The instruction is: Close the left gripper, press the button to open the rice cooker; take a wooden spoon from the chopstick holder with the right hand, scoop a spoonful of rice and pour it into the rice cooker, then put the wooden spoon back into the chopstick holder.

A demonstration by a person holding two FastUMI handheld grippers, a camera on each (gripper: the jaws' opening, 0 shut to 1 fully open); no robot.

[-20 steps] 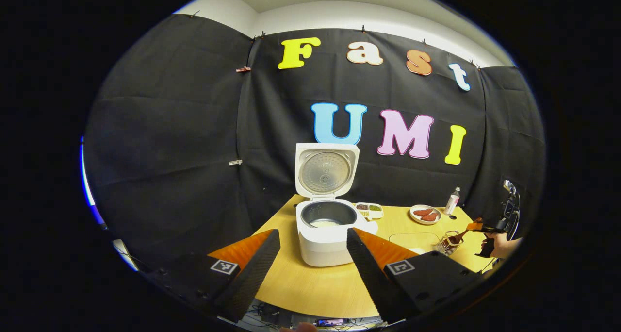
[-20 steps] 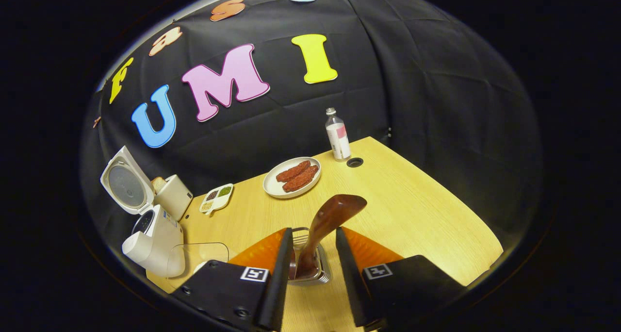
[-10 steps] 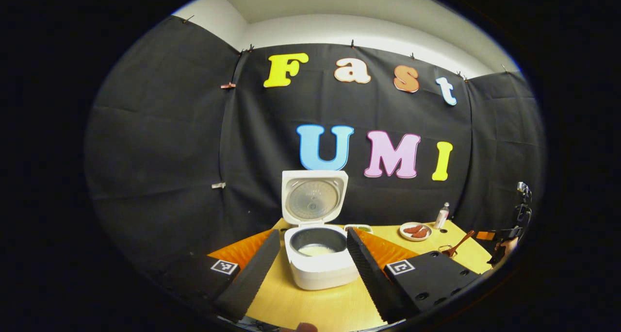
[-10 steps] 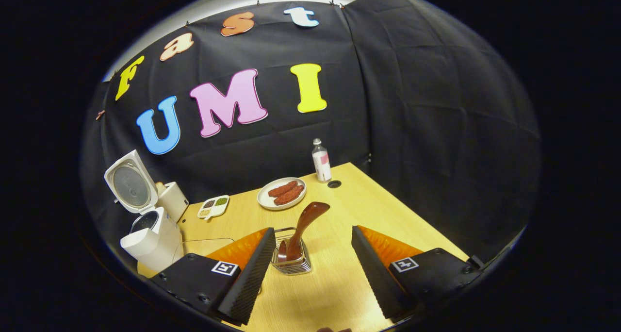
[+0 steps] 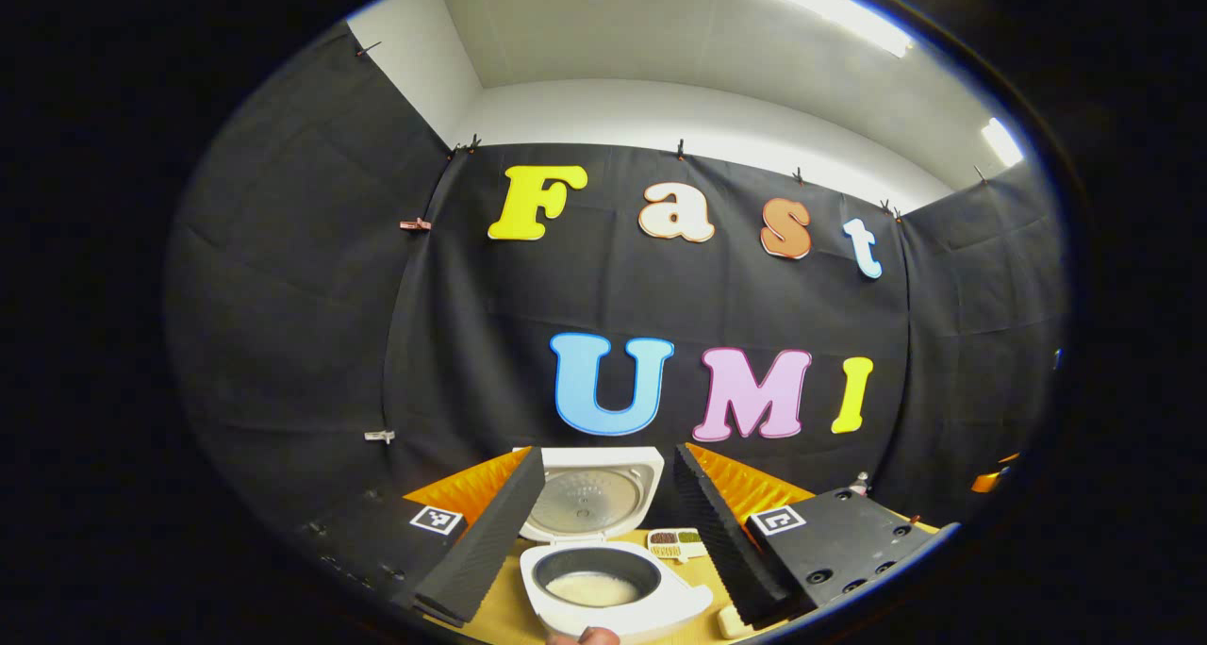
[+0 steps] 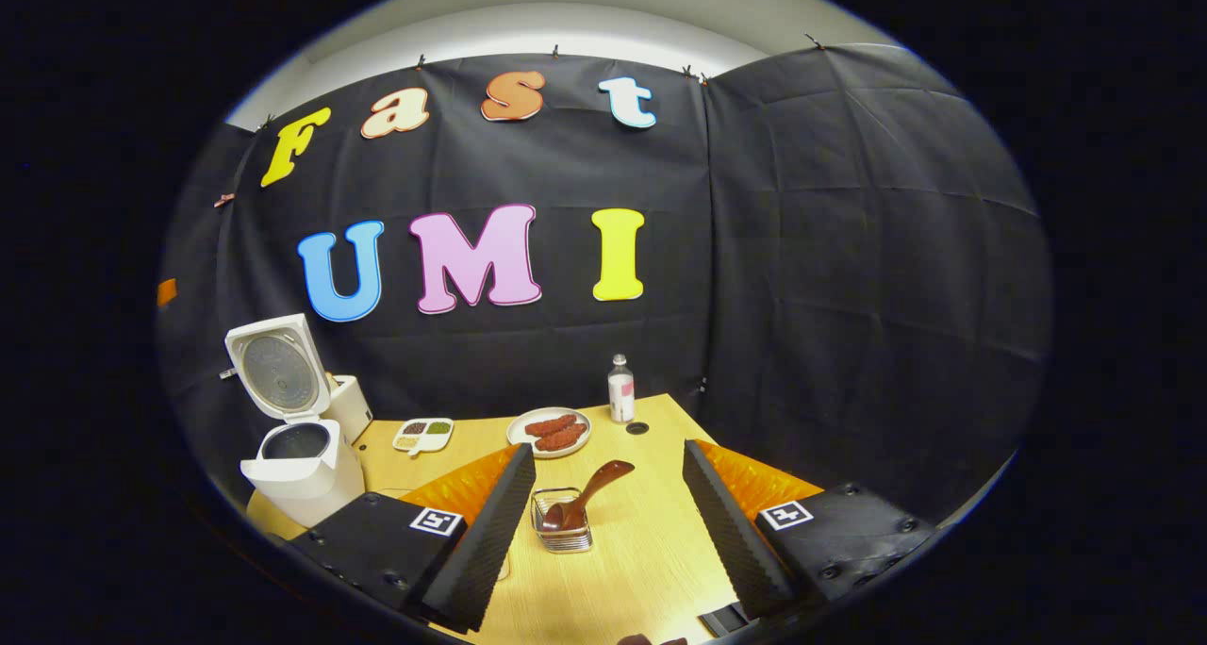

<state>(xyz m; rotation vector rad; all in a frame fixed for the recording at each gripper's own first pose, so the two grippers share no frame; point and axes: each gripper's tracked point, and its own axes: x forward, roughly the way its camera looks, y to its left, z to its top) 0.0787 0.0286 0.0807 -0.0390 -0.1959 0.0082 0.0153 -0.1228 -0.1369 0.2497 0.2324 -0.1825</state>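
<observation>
Now my right gripper [image 6: 608, 522] hangs above the near part of the table [image 6: 651, 551] with its fingers spread wide and nothing between them, and the wooden spoon [image 6: 589, 496] stands in the chopstick holder [image 6: 563, 522], bowl end up and leaning toward the far right corner. My left gripper [image 5: 603, 532] is just as wide apart and empty, looking over the rice cooker [image 5: 613, 593], which sits by the table's left edge with its lid [image 5: 589, 499] up and rice showing in the pot. I judge the spoon's return done, so the step in hand is only to clear away well: I would back both grippers straight off, fingers kept apart, giving the leaning handle and the raised lid a wide berth.
</observation>
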